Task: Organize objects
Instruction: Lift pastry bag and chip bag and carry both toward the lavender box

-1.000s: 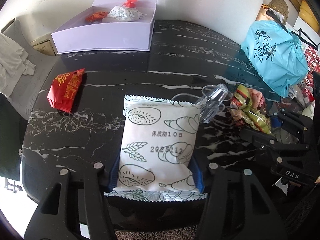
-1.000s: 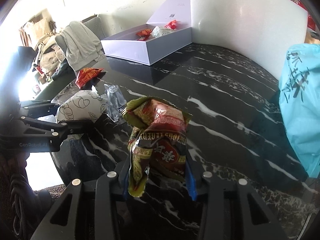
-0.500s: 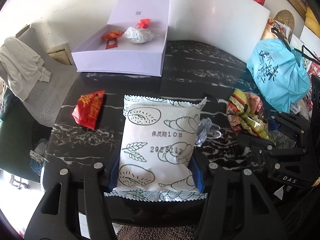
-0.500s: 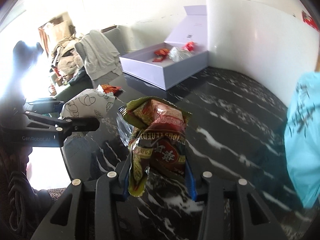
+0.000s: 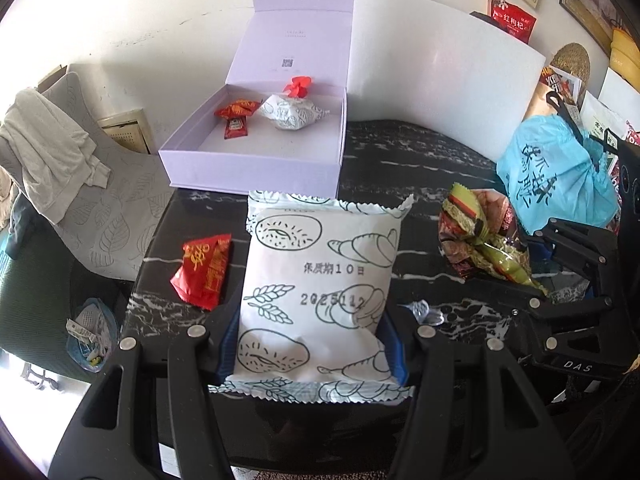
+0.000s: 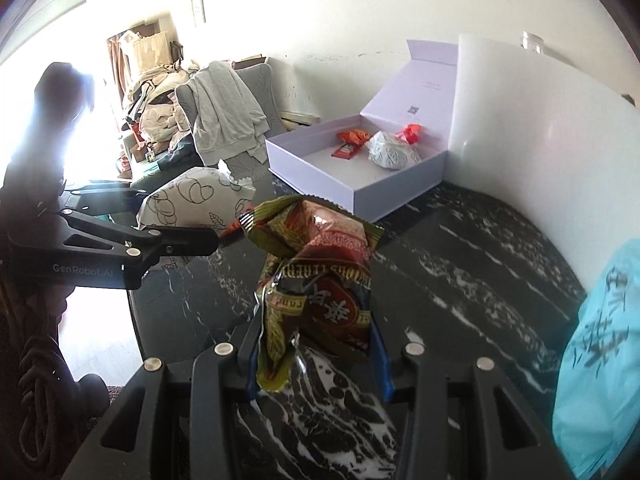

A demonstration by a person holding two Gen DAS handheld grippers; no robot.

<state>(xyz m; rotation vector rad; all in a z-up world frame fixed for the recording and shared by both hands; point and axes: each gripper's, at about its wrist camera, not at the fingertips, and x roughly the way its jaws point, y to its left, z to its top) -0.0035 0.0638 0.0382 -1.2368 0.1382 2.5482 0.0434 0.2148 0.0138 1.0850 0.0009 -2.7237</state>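
Observation:
My left gripper (image 5: 312,344) is shut on a white bread packet (image 5: 320,292) printed with pastry drawings, held above the black marble table (image 5: 400,160). My right gripper (image 6: 316,356) is shut on a crumpled green-and-red snack bag (image 6: 320,280), also lifted off the table; that snack bag (image 5: 484,240) shows at the right of the left wrist view. An open lilac box (image 5: 256,160) stands at the far side with red sachets (image 5: 236,114) and a white packet (image 5: 290,114) inside. A red snack packet (image 5: 202,268) lies on the table, left of the bread packet.
A tall white board (image 5: 440,80) stands behind the table next to the box. A blue plastic bag (image 5: 556,176) sits at the right. A clear plastic wrapper (image 5: 426,312) lies on the table. A grey chair (image 5: 112,208) with clothes draped on it stands to the left.
Both grippers have risen with their packets. The box interior, the chair and the floor now show more, and the clear wrapper has dropped lower in the left wrist view.

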